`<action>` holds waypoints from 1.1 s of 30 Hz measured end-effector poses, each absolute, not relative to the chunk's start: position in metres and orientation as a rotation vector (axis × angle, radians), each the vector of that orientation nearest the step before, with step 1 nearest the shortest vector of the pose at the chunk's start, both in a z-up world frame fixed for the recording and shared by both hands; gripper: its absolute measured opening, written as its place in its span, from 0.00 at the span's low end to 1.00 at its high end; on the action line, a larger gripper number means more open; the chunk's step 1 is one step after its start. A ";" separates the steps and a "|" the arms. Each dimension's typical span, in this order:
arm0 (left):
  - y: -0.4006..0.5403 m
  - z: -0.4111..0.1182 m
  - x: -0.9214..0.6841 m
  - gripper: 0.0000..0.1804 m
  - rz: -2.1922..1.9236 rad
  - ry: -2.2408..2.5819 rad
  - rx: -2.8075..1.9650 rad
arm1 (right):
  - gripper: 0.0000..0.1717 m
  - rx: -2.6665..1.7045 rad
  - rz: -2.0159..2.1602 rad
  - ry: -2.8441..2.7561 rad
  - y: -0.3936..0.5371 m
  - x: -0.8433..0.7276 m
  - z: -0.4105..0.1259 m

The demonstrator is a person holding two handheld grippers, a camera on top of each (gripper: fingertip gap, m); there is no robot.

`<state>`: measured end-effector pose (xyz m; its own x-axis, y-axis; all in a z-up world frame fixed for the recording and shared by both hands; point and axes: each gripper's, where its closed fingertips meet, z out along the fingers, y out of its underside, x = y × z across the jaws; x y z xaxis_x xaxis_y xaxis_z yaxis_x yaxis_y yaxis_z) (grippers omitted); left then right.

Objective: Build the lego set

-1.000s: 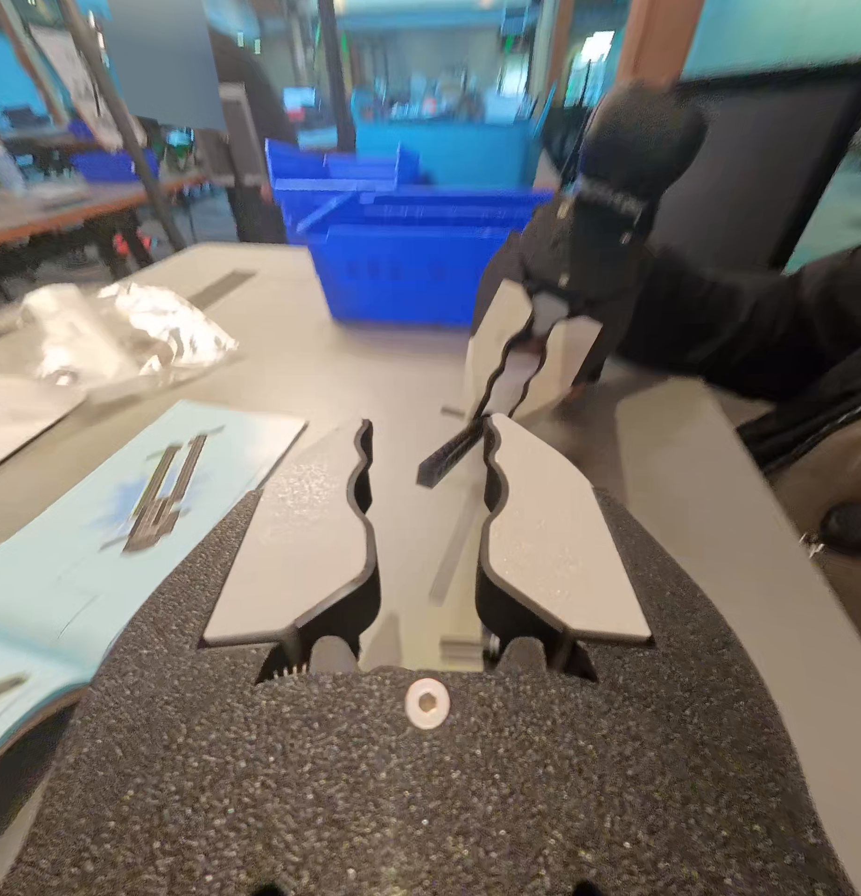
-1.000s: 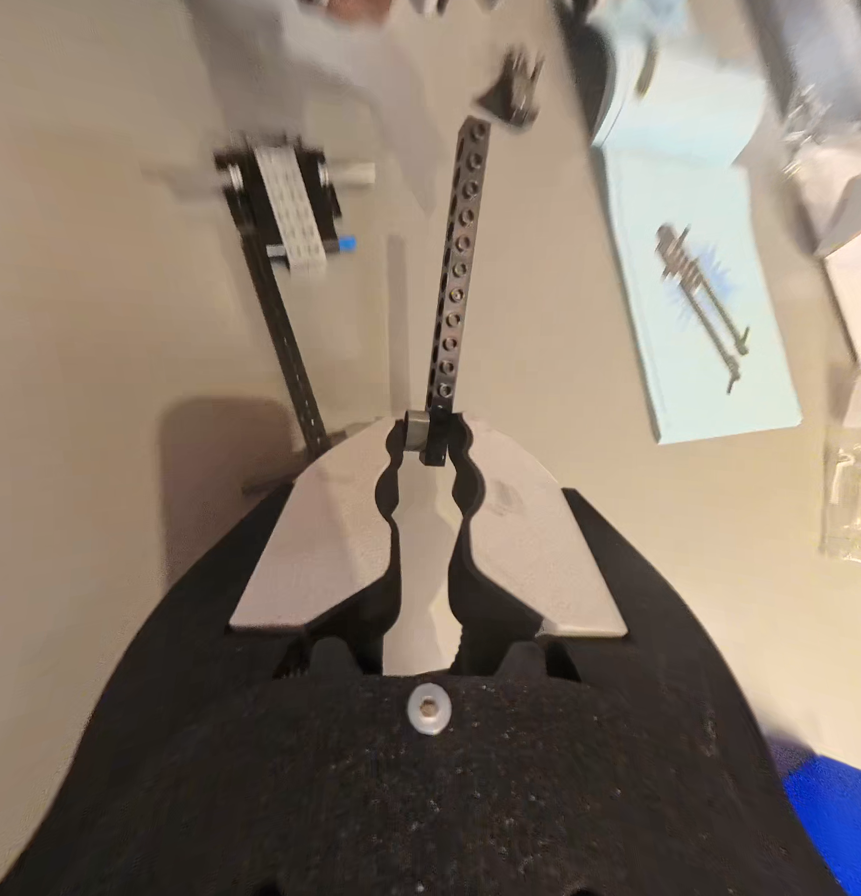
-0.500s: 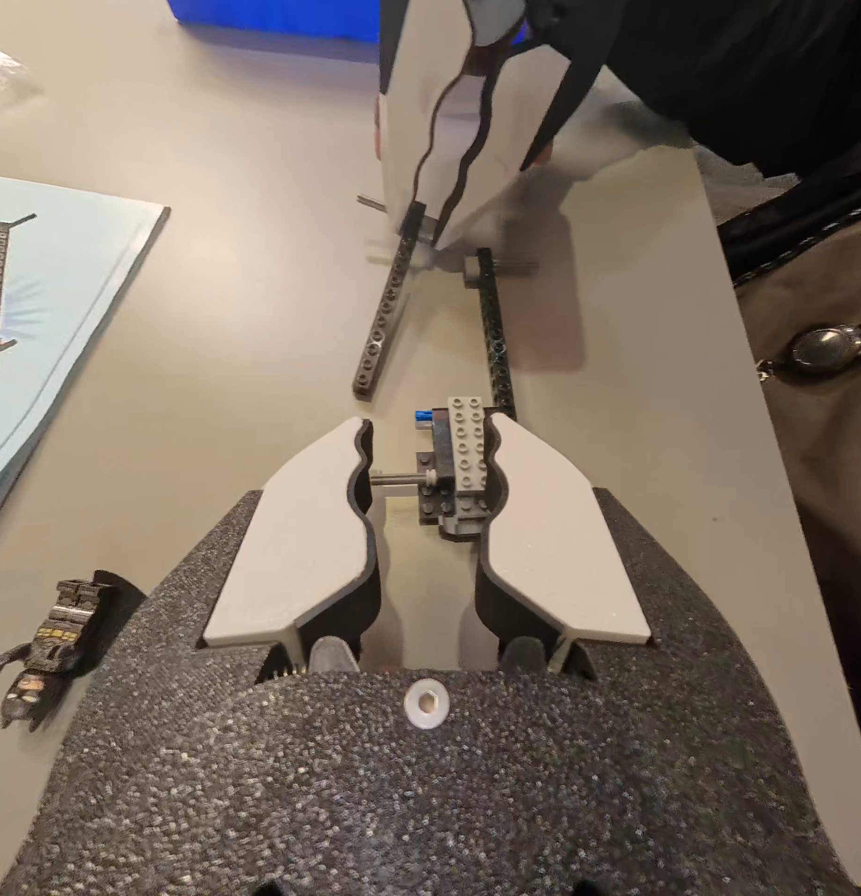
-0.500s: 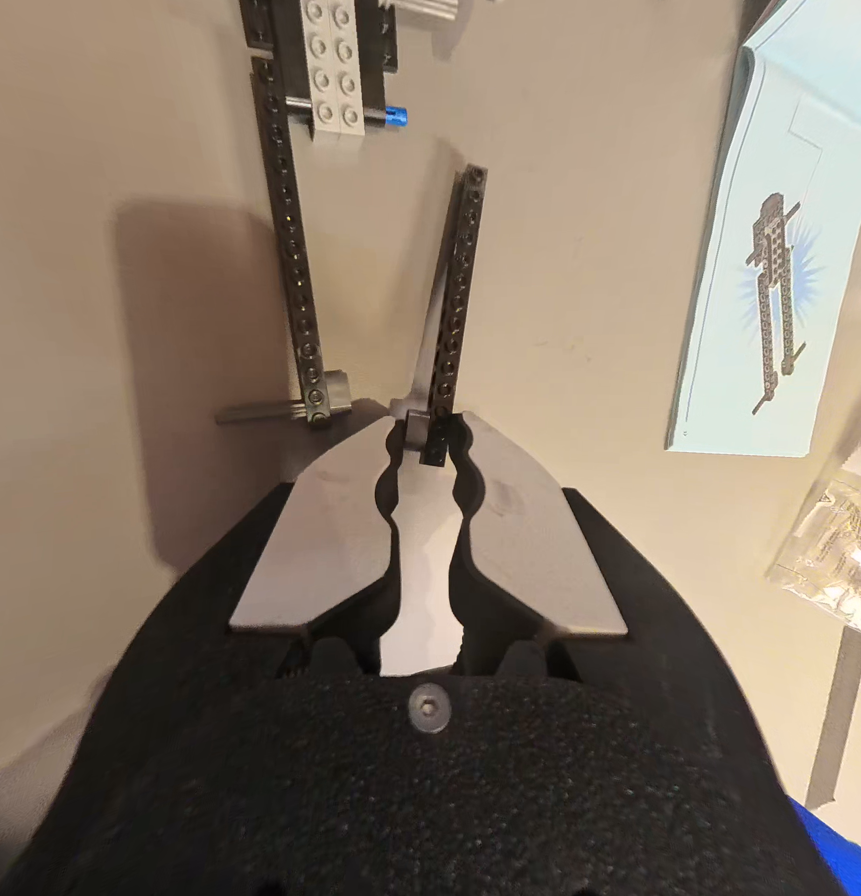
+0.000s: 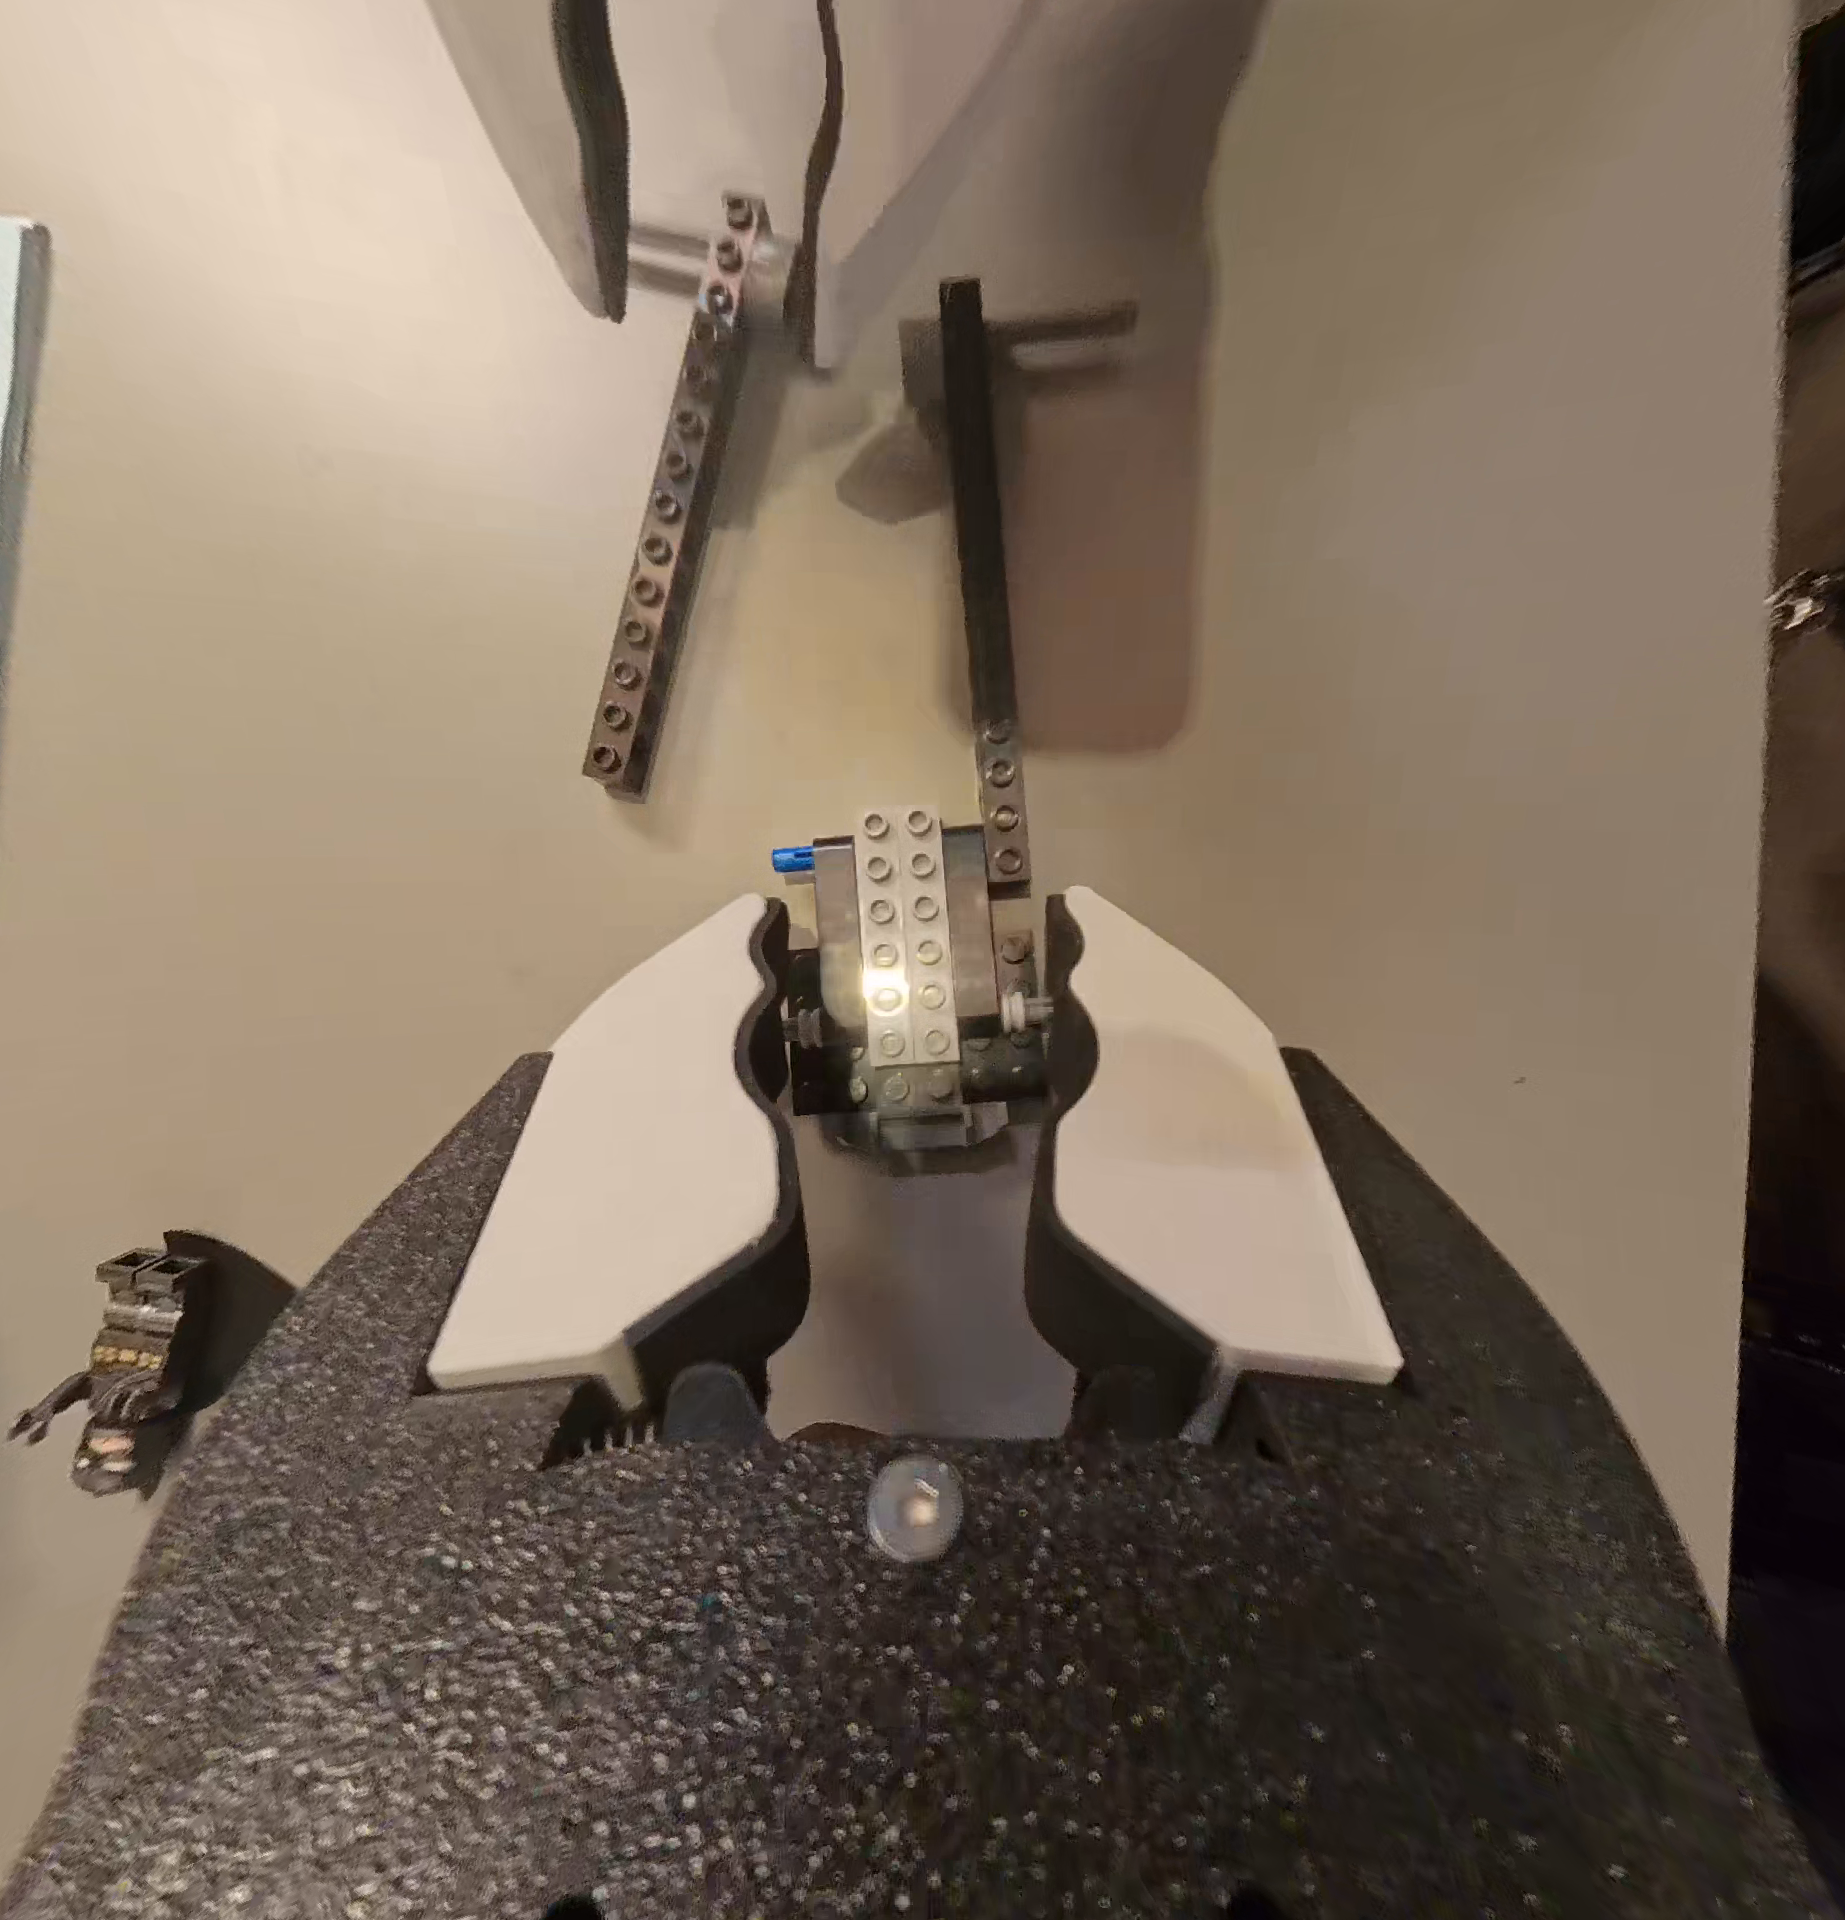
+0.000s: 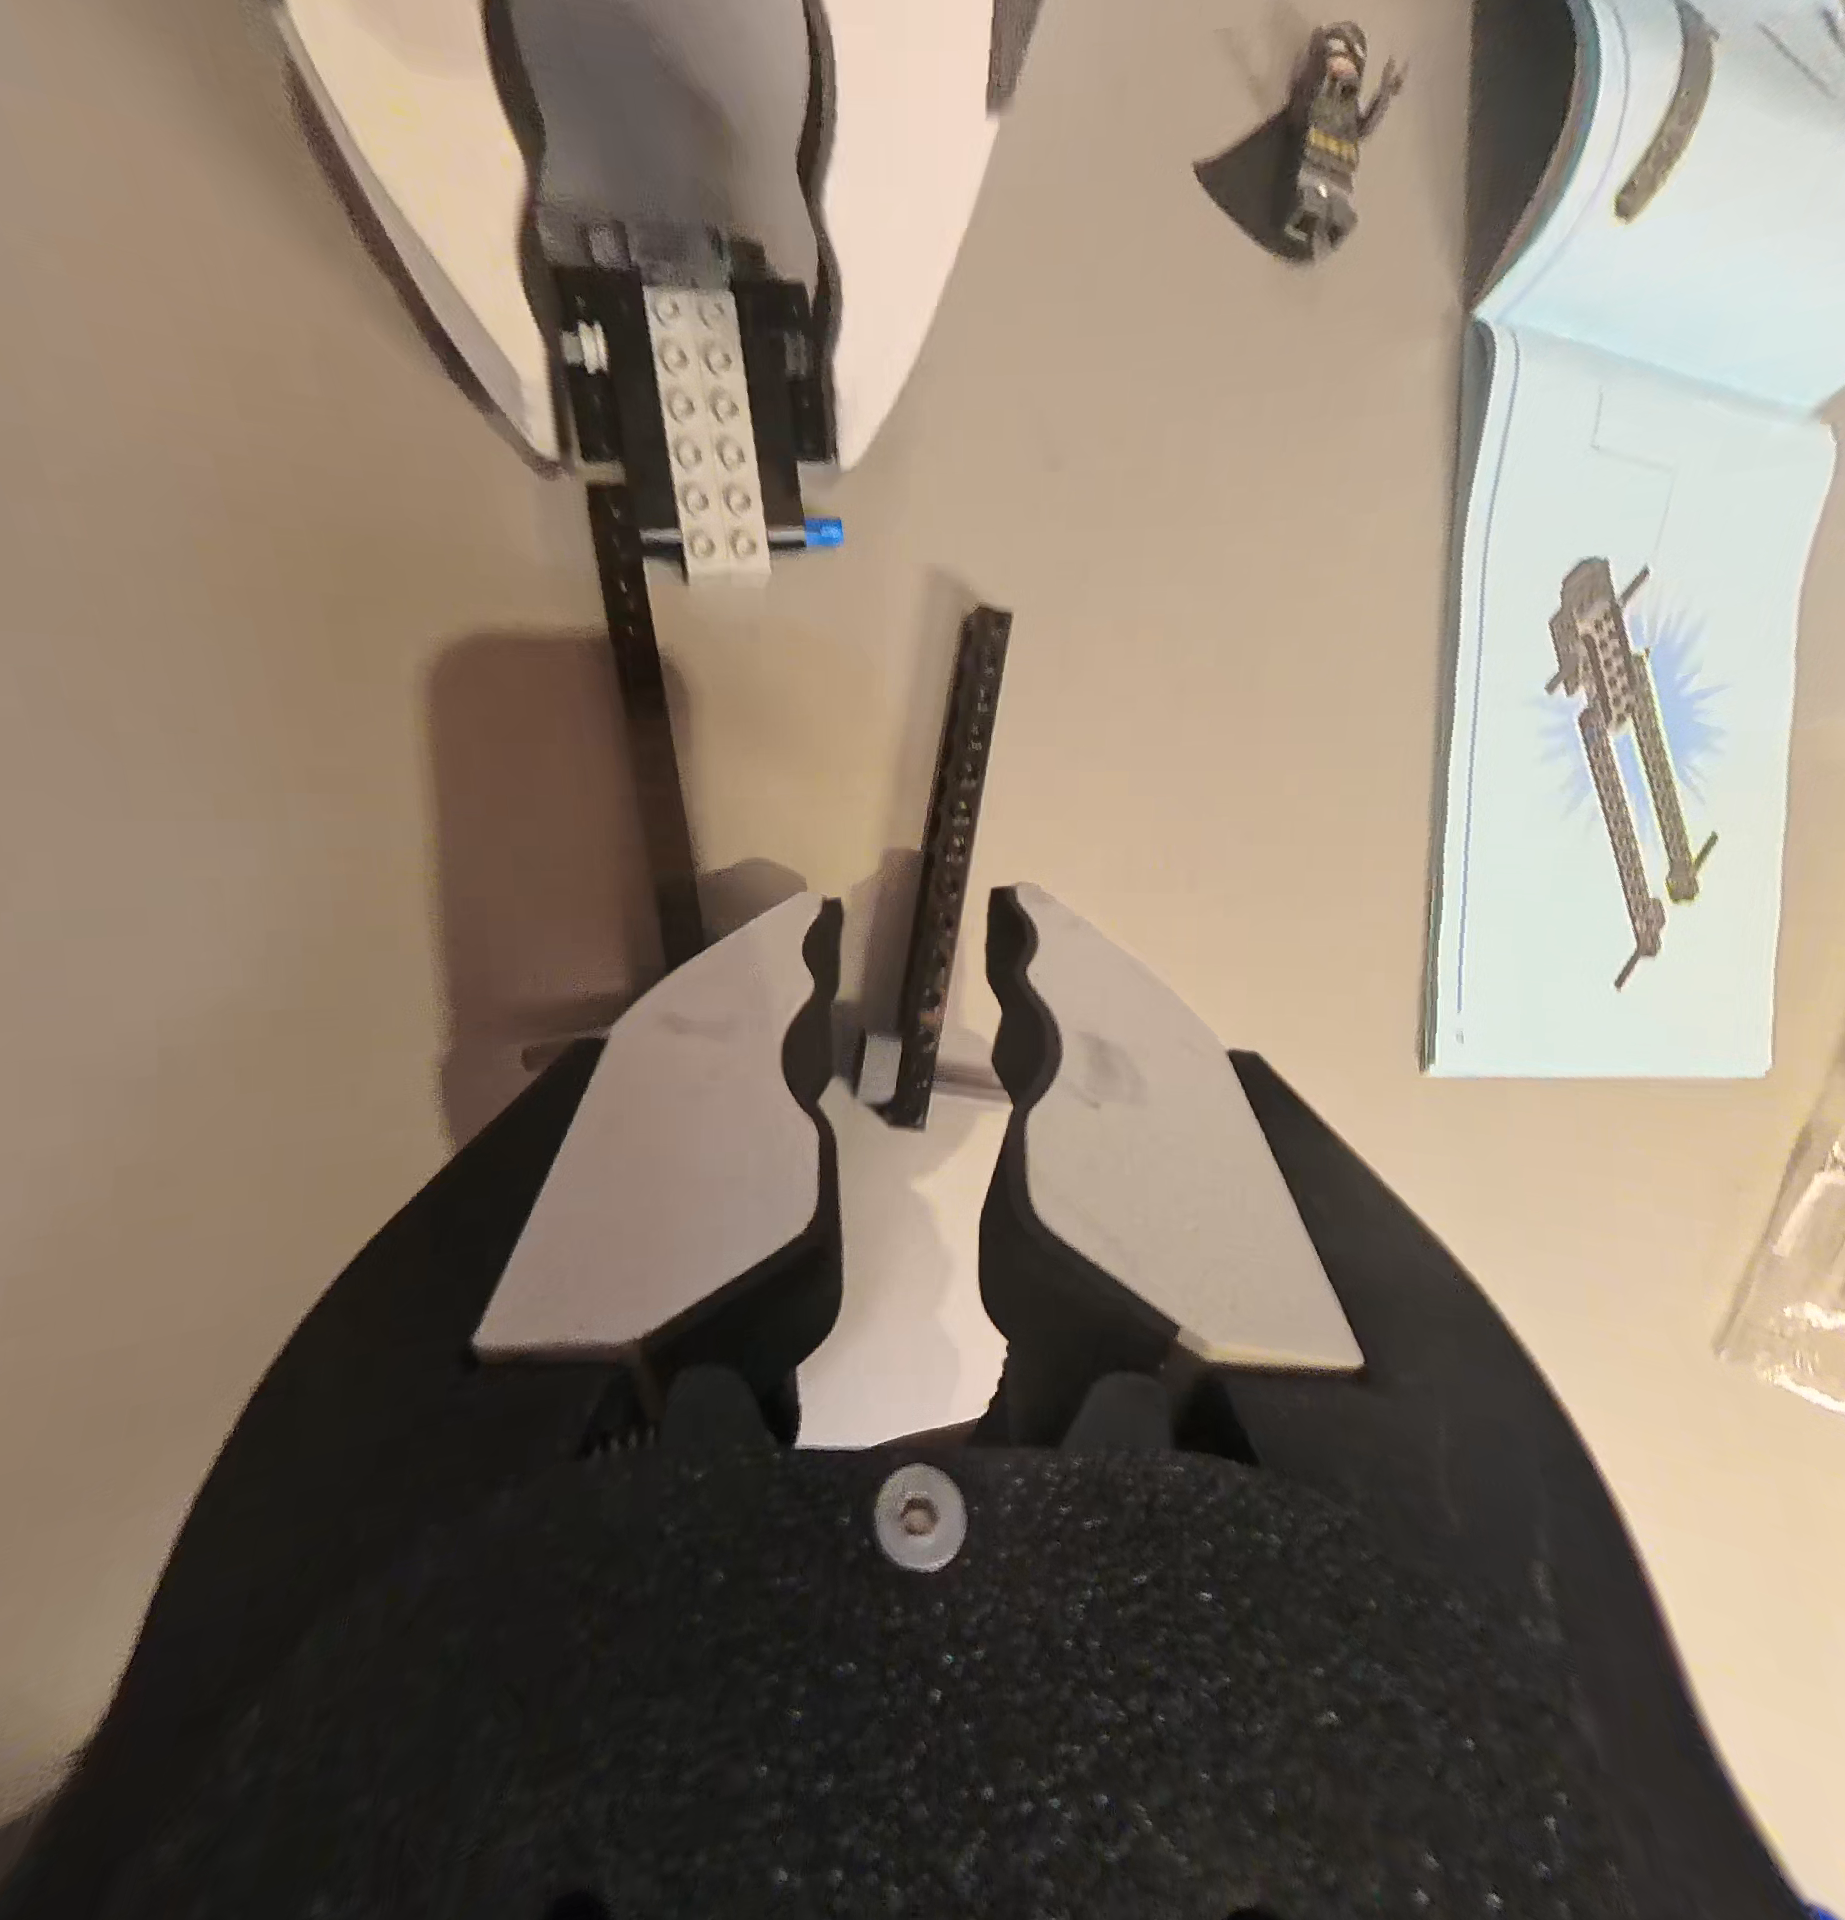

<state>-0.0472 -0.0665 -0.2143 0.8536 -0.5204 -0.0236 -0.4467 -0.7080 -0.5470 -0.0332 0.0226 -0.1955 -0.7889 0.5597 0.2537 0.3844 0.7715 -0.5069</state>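
**Two tools, each straddling a brick piece on the bench**

The left tool (image 5: pixel 910 997) stands apart around a small brick block (image 5: pixel 905 966) with a grey studded top; whether its pads press on it I cannot tell. A long black beam (image 5: pixel 980 540) joined to the block runs straight ahead. The right tool (image 6: pixel 907 997) is apart too, clear of the loose black holed beam (image 6: pixel 959 831) lying between its fingers, long axis pointing away toward the block.

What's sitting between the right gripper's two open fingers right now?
In the right wrist view, a long black studded beam with a small grey connector at its near end lies between the right gripper, untouched by either finger.
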 end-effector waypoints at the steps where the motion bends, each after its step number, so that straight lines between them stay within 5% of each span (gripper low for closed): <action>1: -0.067 -0.217 -0.049 0.26 -0.146 0.714 -2.504 | 0.16 -0.707 0.625 -2.581 0.019 -0.036 -0.194; 19: -0.067 -0.223 -0.049 0.19 -0.332 0.765 -2.318 | 0.18 -0.771 0.606 -2.720 0.001 -0.069 -0.223; 33: -0.066 -0.220 -0.050 0.20 -0.221 0.770 -2.383 | 0.07 -0.784 0.651 -2.714 -0.008 -0.071 -0.226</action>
<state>-0.0501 -0.0665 -0.2203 0.8162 -0.5771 -0.0288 -0.4737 -0.6398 -0.6052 -0.0713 -0.0077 -0.2261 -0.8265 0.5530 0.1052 0.4450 0.7563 -0.4796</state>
